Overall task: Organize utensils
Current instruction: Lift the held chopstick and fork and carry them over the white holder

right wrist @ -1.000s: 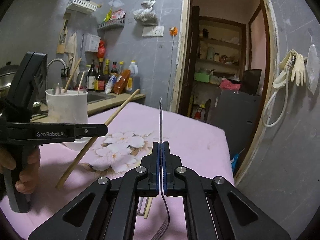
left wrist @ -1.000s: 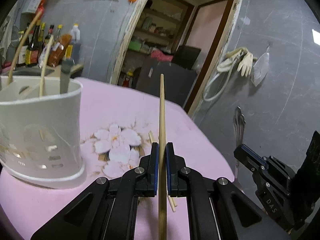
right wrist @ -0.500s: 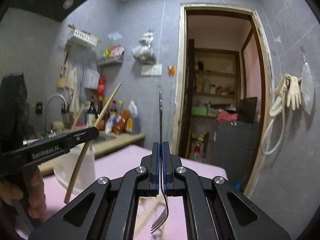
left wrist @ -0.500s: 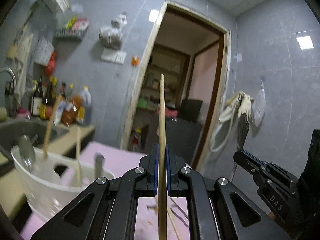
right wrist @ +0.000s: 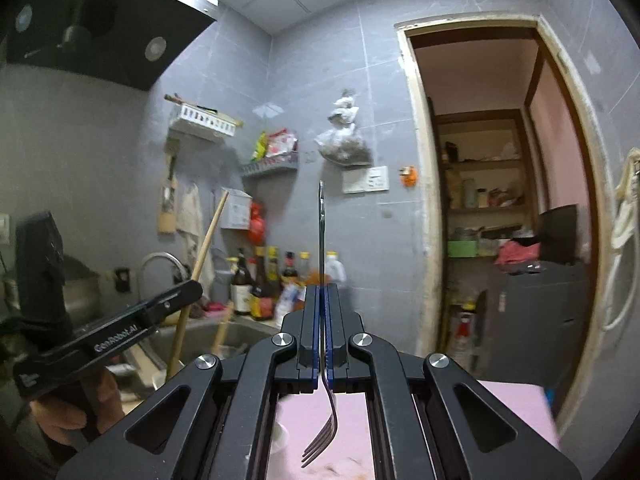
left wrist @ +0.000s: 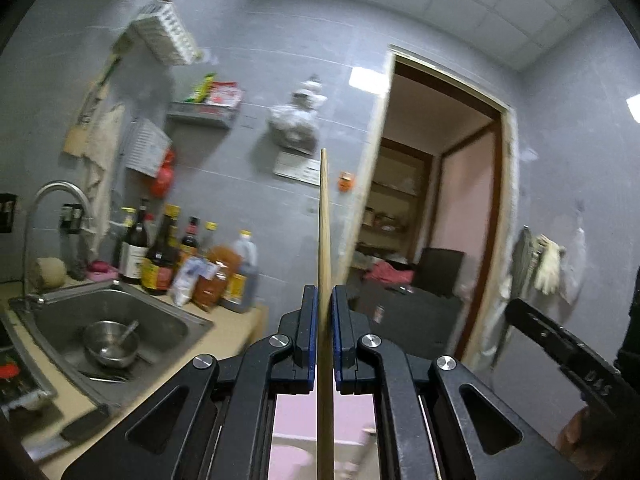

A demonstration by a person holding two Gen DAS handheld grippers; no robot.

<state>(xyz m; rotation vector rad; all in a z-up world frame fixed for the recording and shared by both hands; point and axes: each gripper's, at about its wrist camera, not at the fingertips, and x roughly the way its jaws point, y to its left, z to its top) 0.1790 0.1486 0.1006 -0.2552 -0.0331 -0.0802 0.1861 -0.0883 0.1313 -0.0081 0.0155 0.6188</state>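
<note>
Pinched between the blue pads of the left gripper (left wrist: 325, 334) is a wooden chopstick (left wrist: 324, 240), held upright along the fingers so that its upper end rises in front of the grey tiled wall (left wrist: 248, 92) and its lower end runs down between the black linkages, over a strip of pink tablecloth (left wrist: 296, 420); the right gripper (right wrist: 321, 334) has its pads pressed tight on the stem of a metal fork (right wrist: 321, 232), the handle pointing up past the row of bottles (right wrist: 272, 280) and the tines hanging below the pads over the pink cloth; in the right wrist view the left gripper appears at the lower left, tilted, with the chopstick slanting through its tip, and the person's left hand (right wrist: 76, 408) is wrapped around its grip; in the left wrist view the right gripper shows only as a black bar at the right edge; beyond the left gripper lie a steel sink (left wrist: 120, 320) with a metal bowl (left wrist: 110, 342) inside it, a curved tap (left wrist: 52, 204) at its back, and sauce bottles standing along the counter beside it; a white wall basket (left wrist: 166, 34) hangs above, a plastic bag (left wrist: 296, 124) hangs beside an open doorway (left wrist: 440, 208), and a black range hood (right wrist: 92, 24) fills the upper left of the right wrist view; both views are slightly blurred.
</note>
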